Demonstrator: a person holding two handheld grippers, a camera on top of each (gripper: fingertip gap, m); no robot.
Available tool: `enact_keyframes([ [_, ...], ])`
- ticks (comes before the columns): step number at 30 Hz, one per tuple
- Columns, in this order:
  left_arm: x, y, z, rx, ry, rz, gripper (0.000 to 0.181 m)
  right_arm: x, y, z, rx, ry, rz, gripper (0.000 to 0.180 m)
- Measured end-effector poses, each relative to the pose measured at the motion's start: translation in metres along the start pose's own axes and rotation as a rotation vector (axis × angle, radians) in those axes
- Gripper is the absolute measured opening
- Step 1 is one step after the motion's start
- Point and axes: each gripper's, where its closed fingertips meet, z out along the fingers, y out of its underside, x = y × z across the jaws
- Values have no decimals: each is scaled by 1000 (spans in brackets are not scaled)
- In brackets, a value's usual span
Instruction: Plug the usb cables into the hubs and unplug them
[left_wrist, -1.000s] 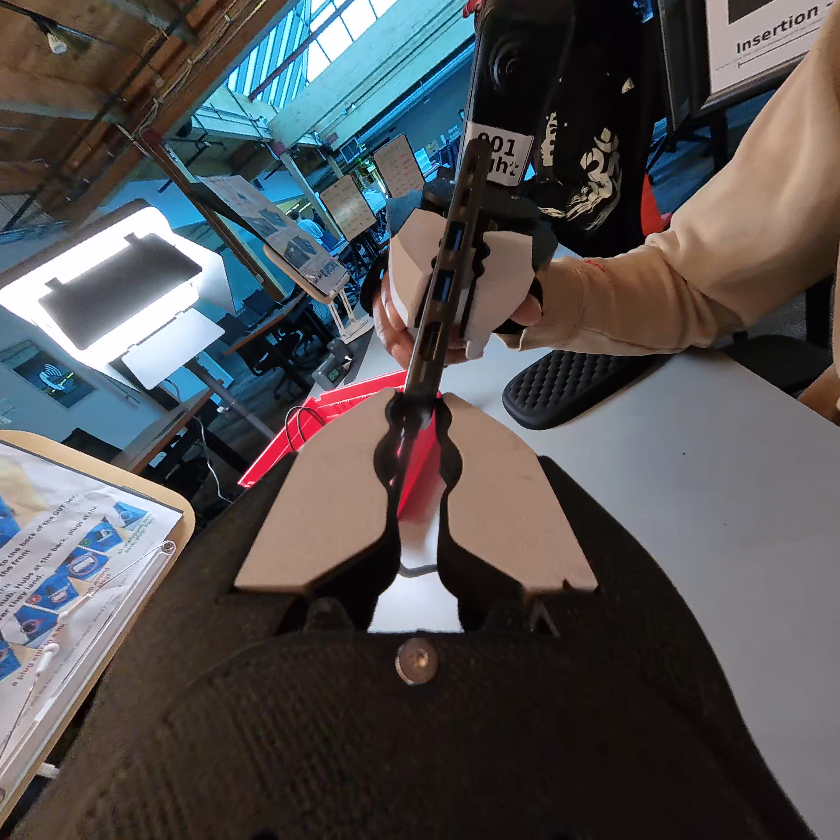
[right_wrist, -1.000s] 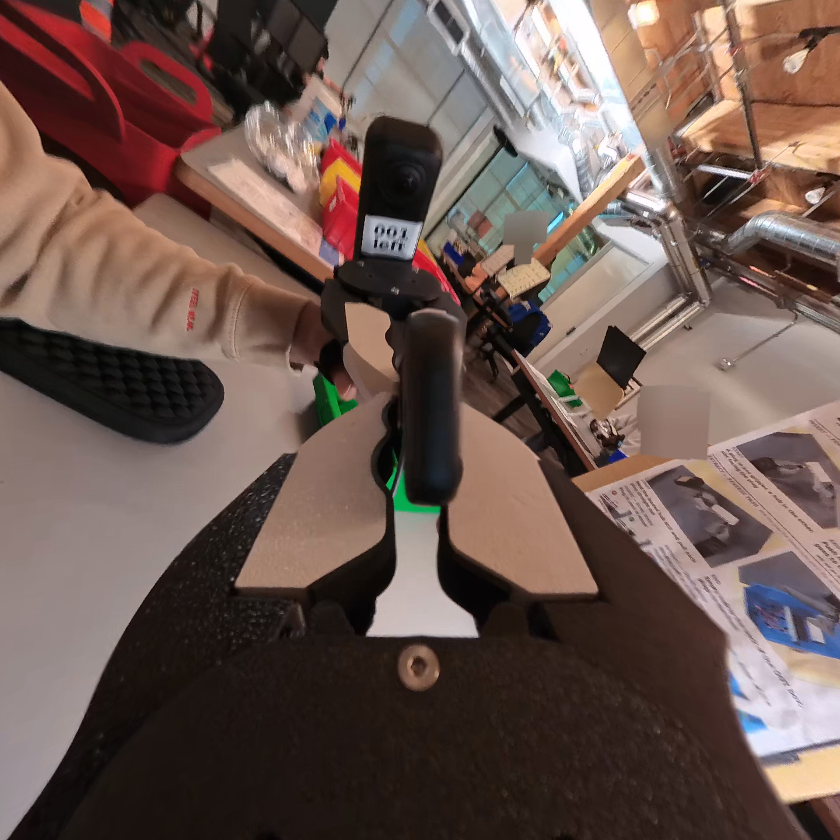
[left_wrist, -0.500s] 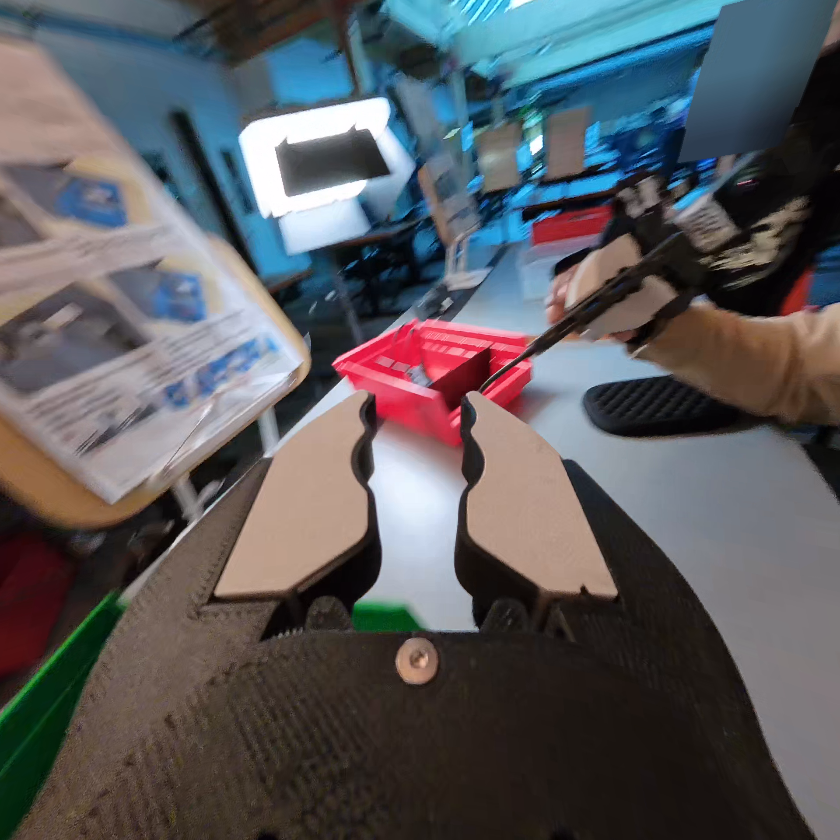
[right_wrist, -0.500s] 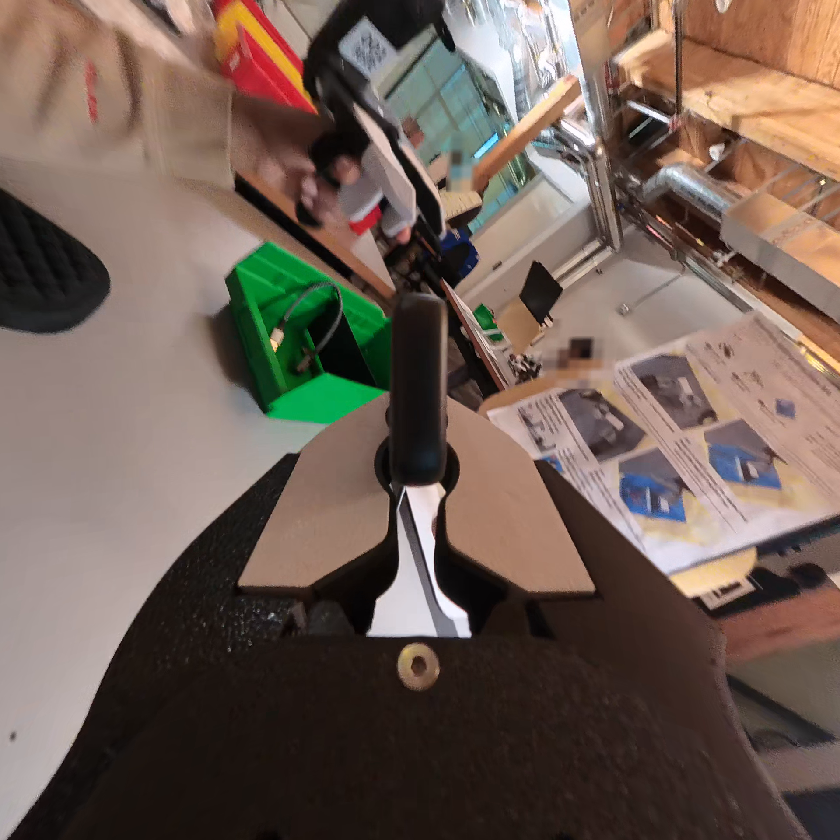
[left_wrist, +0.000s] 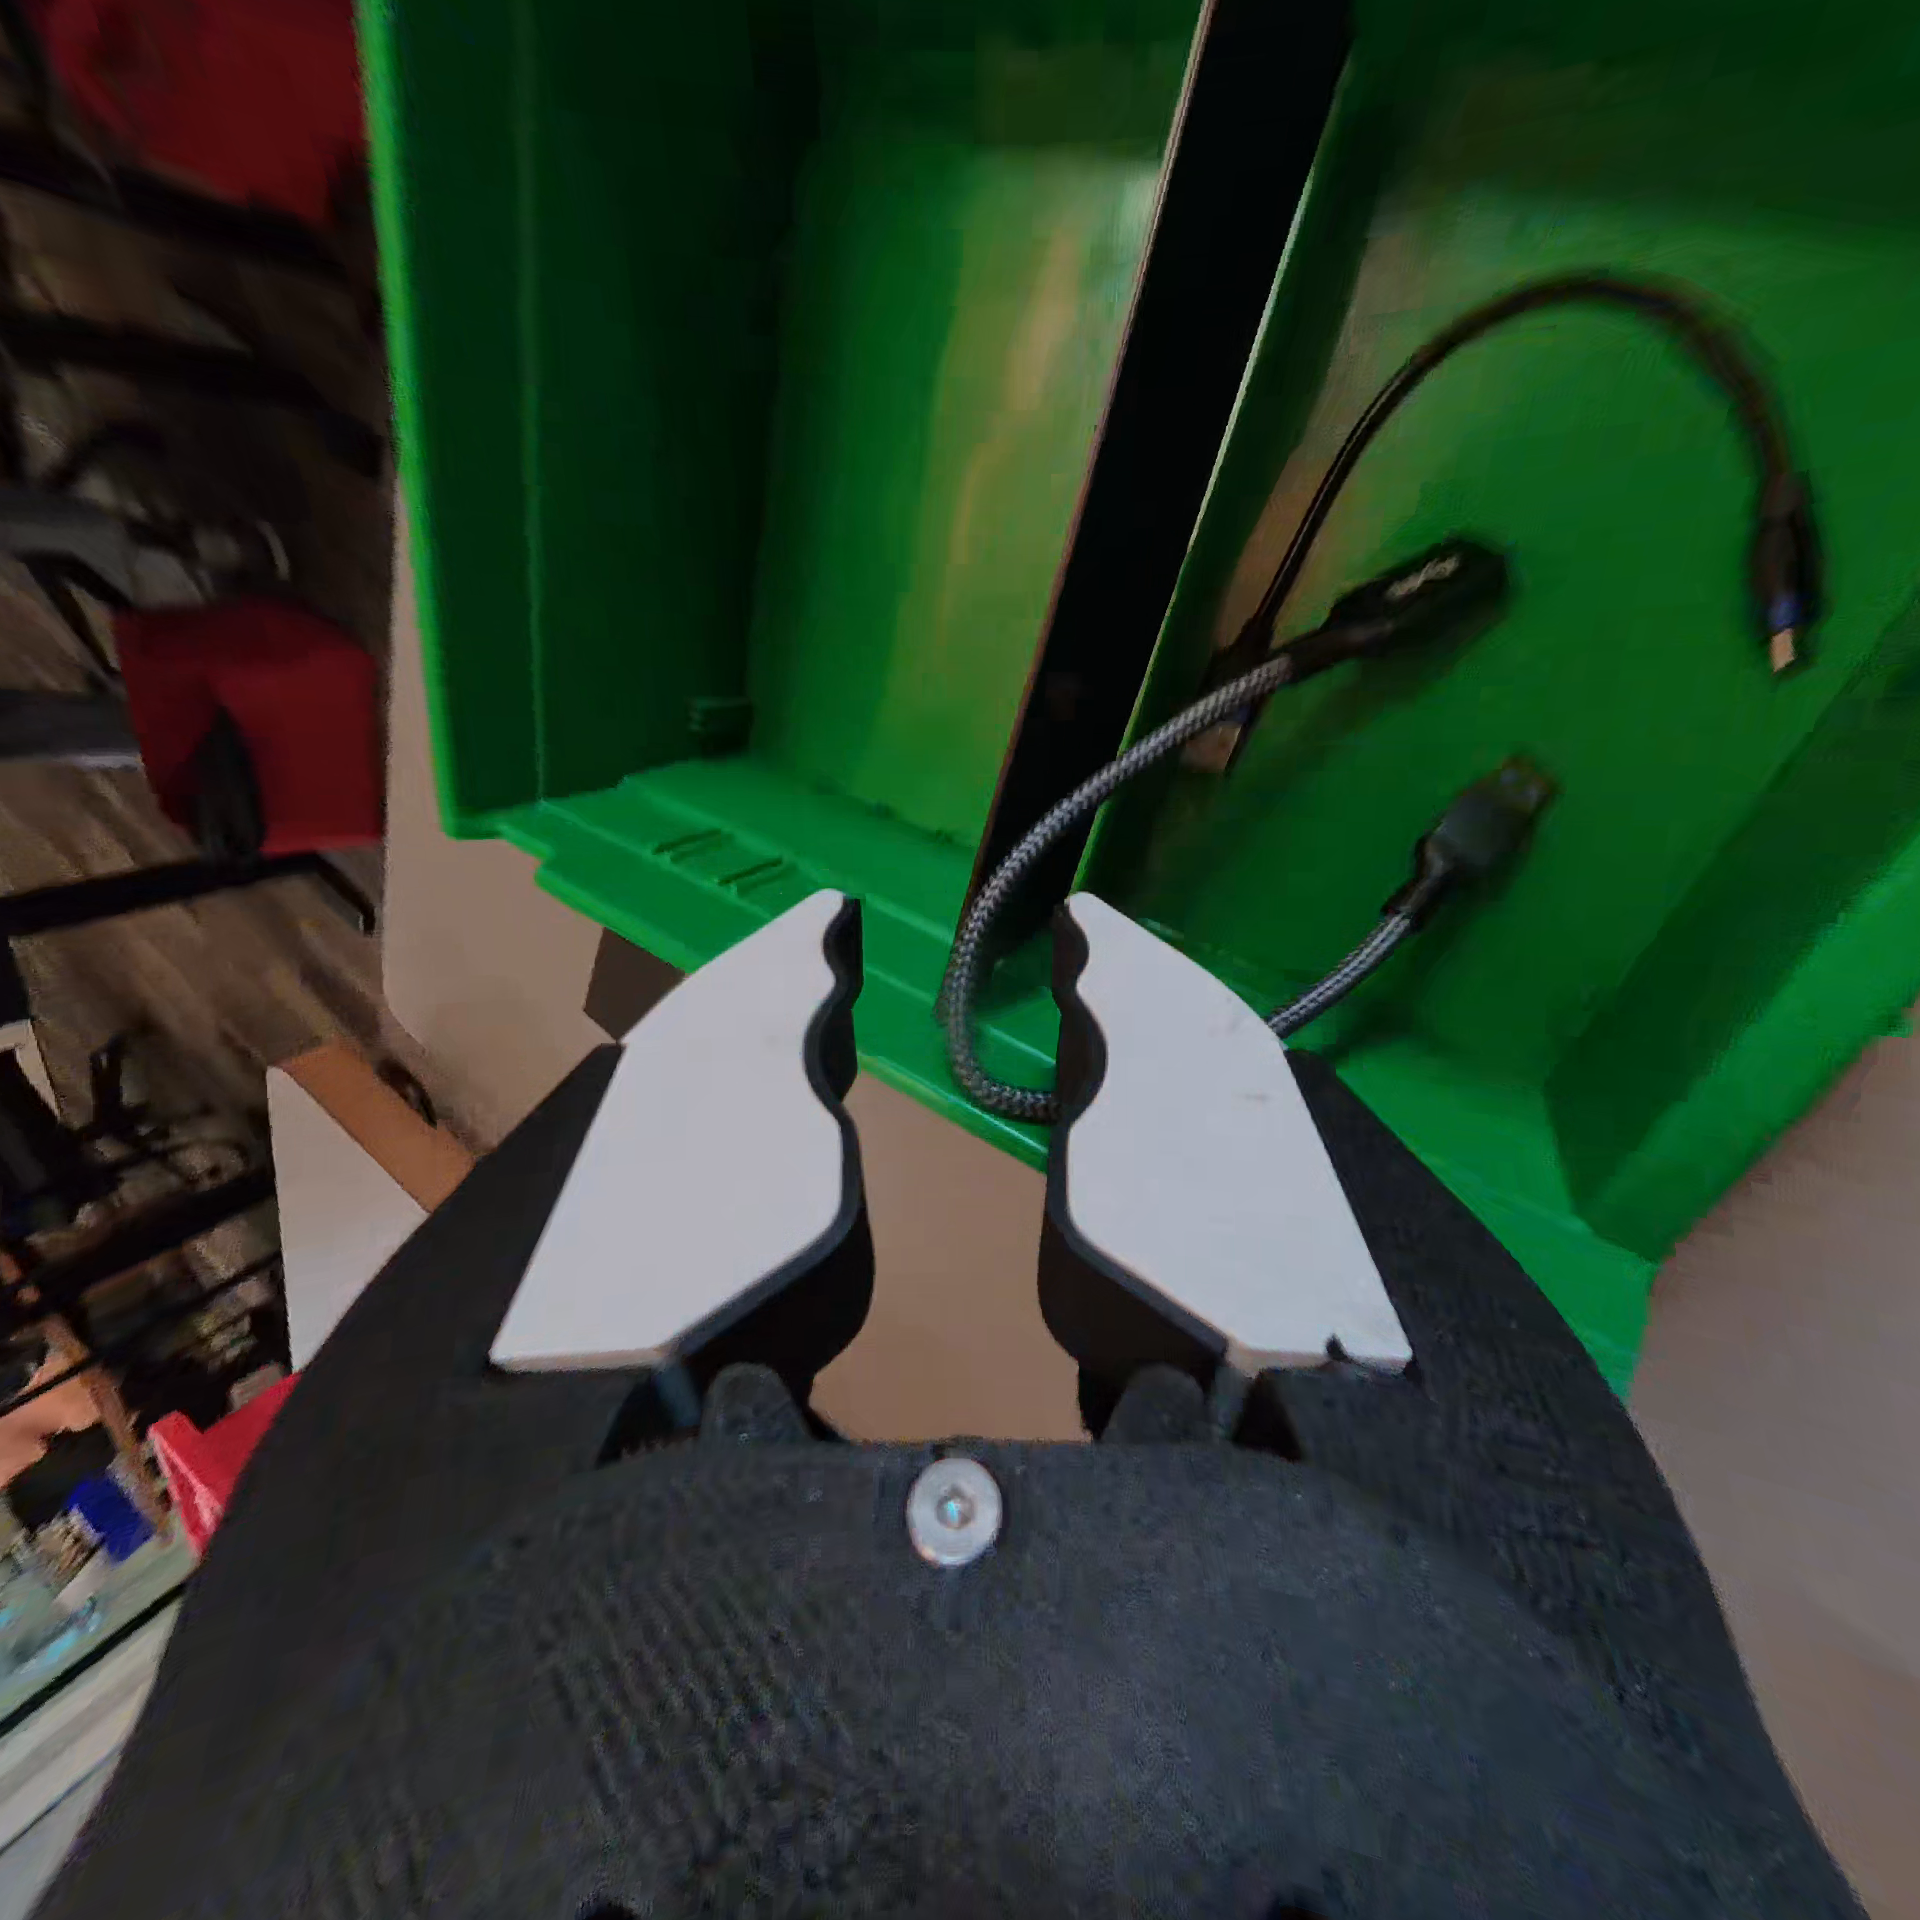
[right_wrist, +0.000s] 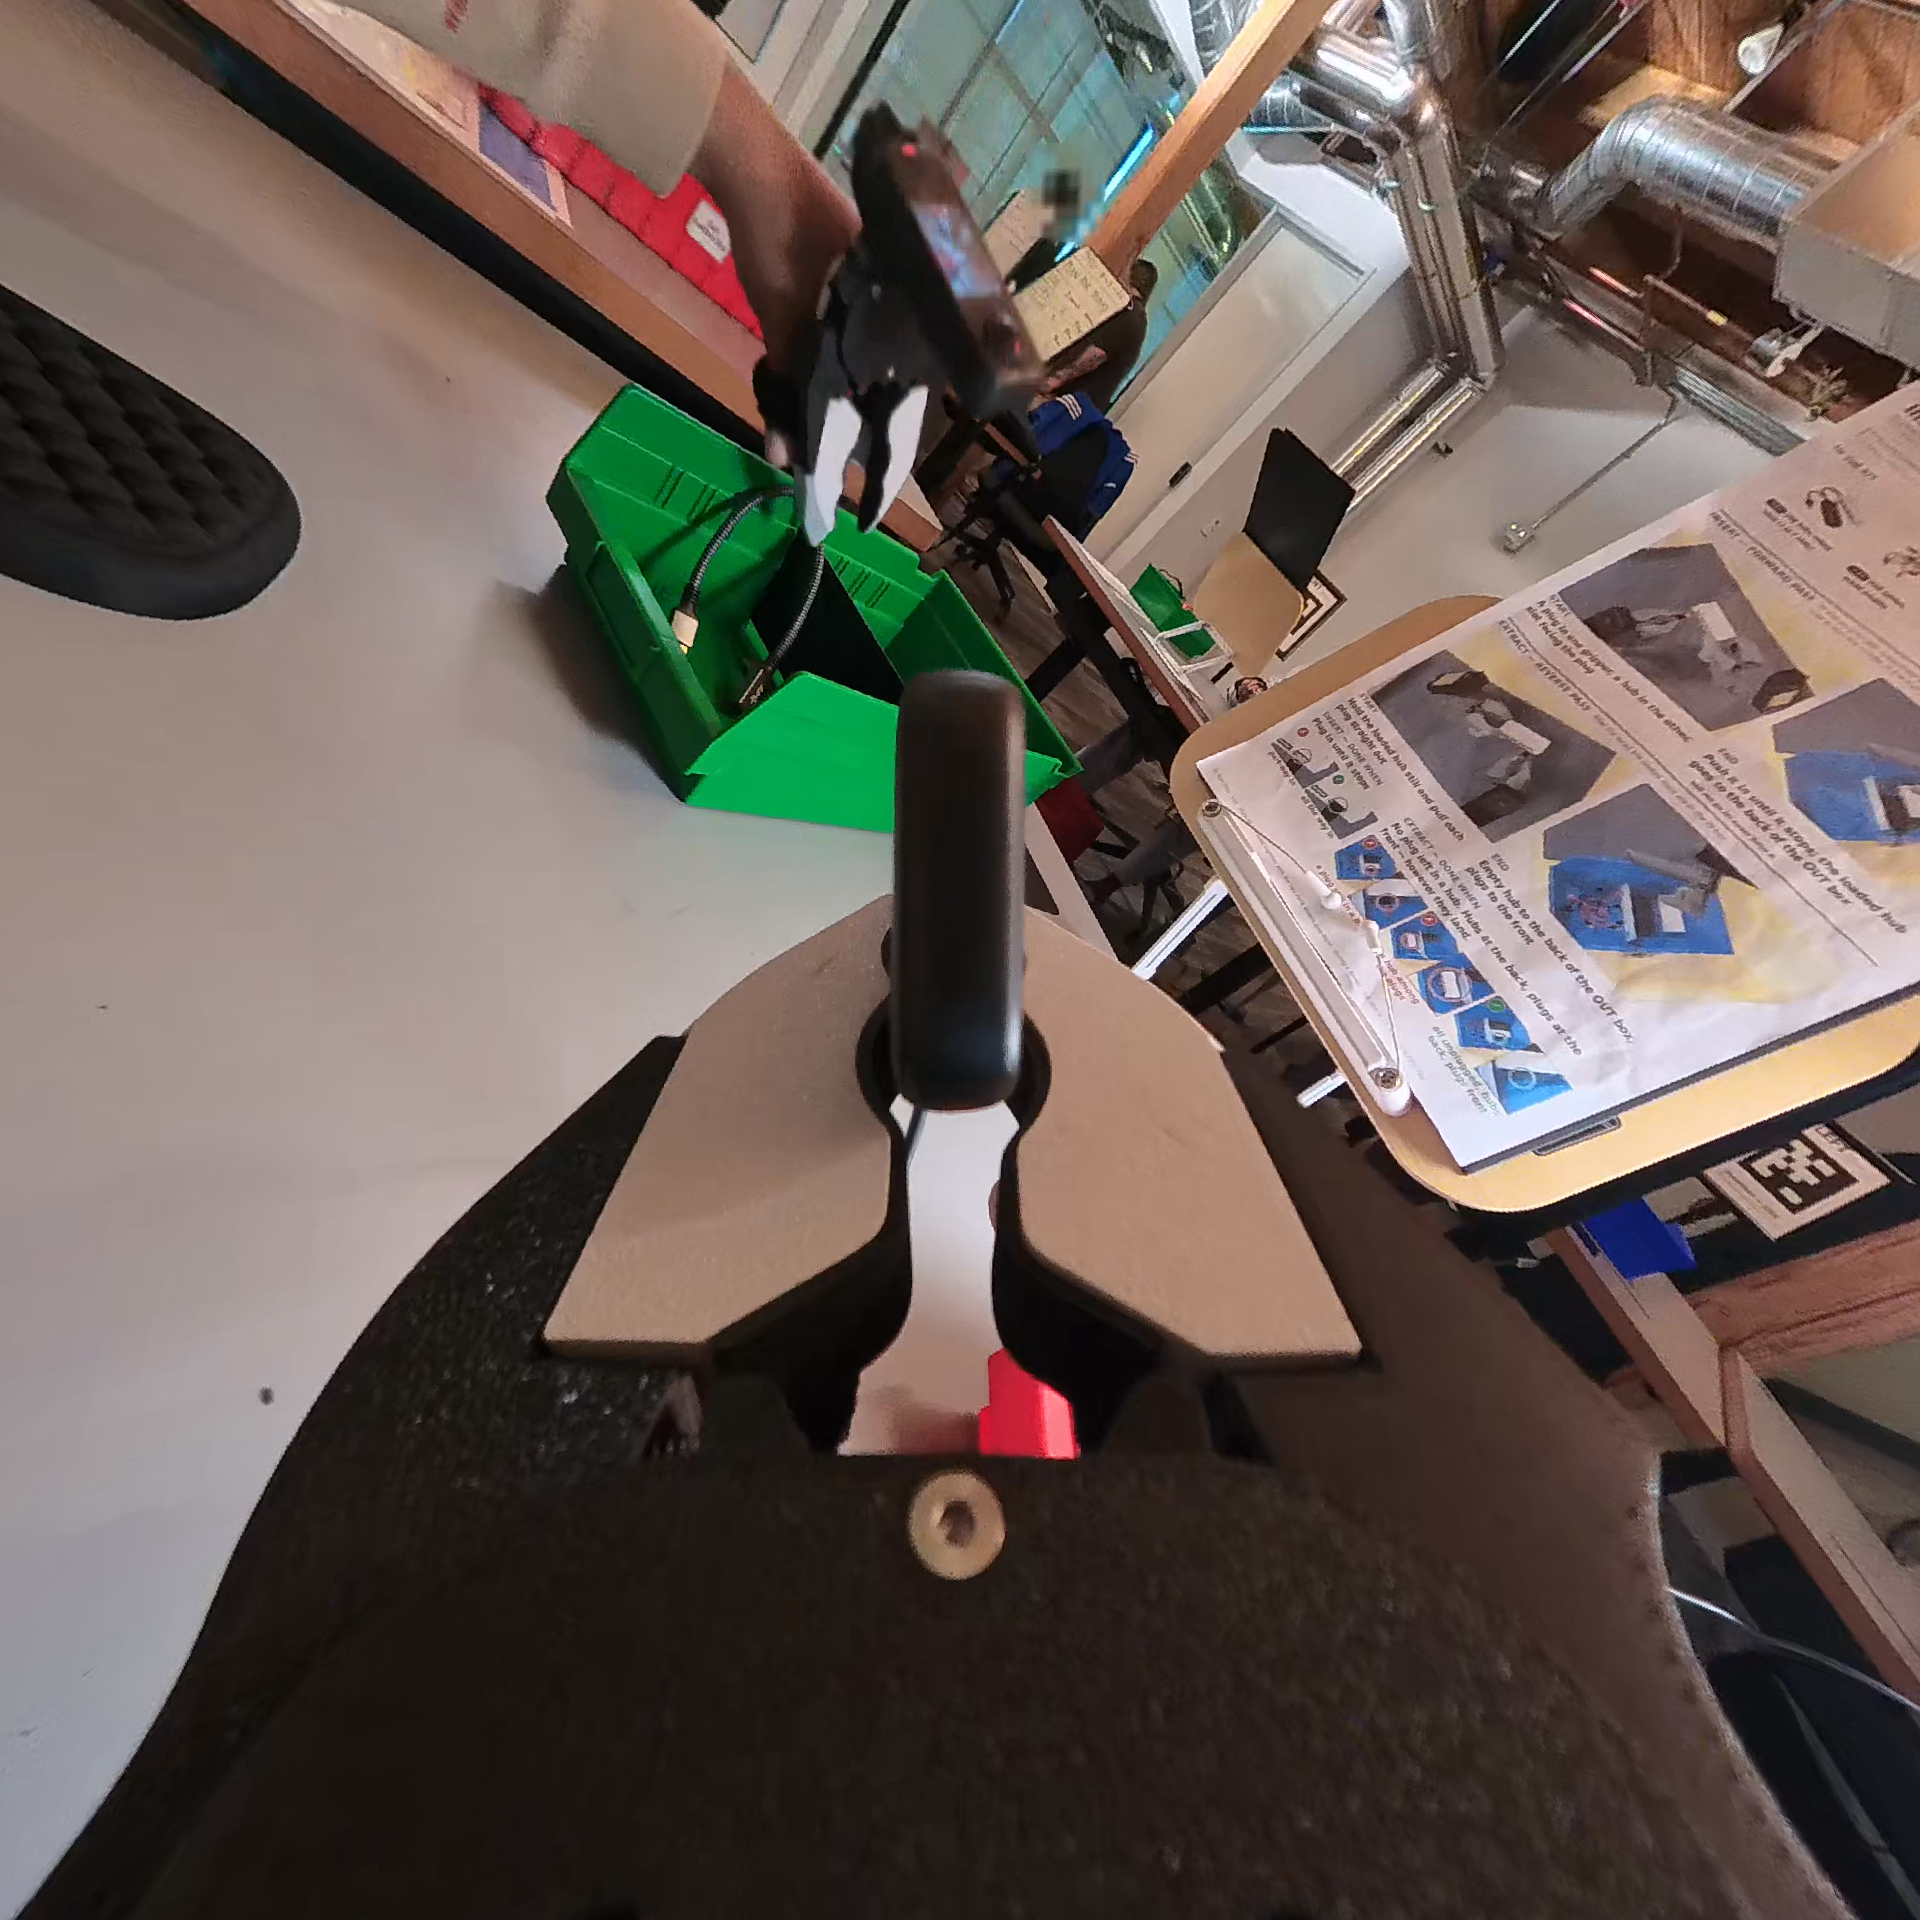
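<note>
My left gripper (left_wrist: 956, 935) is open and empty, pointing down into a green bin (left_wrist: 644, 436). A braided grey cable (left_wrist: 1049, 821) loops over the bin's near rim, right between my fingertips. More cables lie in the bin's right compartment: one with a USB plug (left_wrist: 1481, 821) and a smooth black one (left_wrist: 1782, 551). My right gripper (right_wrist: 956, 987) is shut on a black hub (right_wrist: 958, 883), which it holds upright above the table. The right wrist view shows the left gripper (right_wrist: 847, 468) over the green bin (right_wrist: 790, 769).
A black divider (left_wrist: 1164, 436) splits the bin. A white table (right_wrist: 312, 831) carries a black textured pad (right_wrist: 114, 488) at the far left. A tilted board with instruction sheets (right_wrist: 1621, 862) stands at the right, beyond the table edge. A red piece (right_wrist: 1023, 1413) shows under my right gripper.
My left gripper has opened, left the hub's end and swung down to the green bin. My right gripper has kept the hub and turned away from the left one.
</note>
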Motion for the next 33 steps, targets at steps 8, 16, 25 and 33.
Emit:
enact_keyframes([
  [8,4,13,21,-179,59,80,9,3,4,-6,-2,10,19,12],
  [16,-17,-5,-43,-67,-7,91,6,6,1,-9,8,17,25,12],
  [25,-9,-71,-180,476,42,-35,6,11,-1,-12,20,33,37,12],
  [33,135,-122,-161,788,493,-236,6,15,5,-15,0,56,35,12],
])
